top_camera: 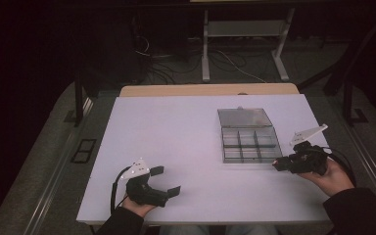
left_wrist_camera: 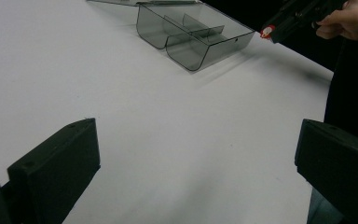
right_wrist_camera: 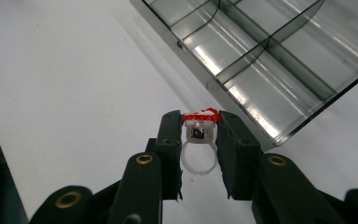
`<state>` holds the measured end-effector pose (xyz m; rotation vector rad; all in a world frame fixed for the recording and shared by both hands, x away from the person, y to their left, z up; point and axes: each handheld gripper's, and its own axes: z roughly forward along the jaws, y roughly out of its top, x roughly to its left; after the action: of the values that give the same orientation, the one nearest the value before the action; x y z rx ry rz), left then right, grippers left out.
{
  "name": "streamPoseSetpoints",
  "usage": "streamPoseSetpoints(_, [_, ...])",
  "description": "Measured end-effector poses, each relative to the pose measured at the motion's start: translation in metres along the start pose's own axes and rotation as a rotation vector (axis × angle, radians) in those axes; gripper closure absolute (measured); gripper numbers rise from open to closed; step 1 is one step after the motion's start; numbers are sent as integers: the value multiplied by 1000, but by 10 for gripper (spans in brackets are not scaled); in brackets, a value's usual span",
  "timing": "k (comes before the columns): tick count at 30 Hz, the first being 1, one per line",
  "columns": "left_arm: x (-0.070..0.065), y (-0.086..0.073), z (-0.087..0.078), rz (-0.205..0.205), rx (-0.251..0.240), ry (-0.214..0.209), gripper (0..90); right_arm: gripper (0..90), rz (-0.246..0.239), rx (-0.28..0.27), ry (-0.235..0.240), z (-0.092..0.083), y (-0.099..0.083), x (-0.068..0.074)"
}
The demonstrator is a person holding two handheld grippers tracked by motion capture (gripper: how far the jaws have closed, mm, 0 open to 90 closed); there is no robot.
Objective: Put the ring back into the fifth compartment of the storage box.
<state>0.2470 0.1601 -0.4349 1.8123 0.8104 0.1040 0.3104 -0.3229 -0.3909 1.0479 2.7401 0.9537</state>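
No readable writing or brand on anything. R gripper had its fingers pinching a small ring, white plastic band w/ red-and-white top, held just off the near corner of the clear compartment box, above the white table. Box lid lay open flat behind it. L gripper sat near the table's front edge, well apart from the box, fingers spread, nothing between them. Nothing blocked the way to the box.

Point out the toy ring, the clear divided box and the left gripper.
toy ring (right_wrist_camera: 199,127), right gripper view, on its red-topped head between the jaws.
clear divided box (top_camera: 275,143), high view, on its right wall.
left gripper (top_camera: 165,181), high view, midway between its open jaws.
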Motion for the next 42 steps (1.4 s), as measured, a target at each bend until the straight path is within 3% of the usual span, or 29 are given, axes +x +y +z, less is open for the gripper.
streamPoseSetpoints(17, [0,0,0,0,-3,-3,0,701,-24,-17,-12,-18,24,0])
streamPoseSetpoints(42, [0,0,0,0,-4,-7,0,700,-26,-9,-21,-18,63,-10])
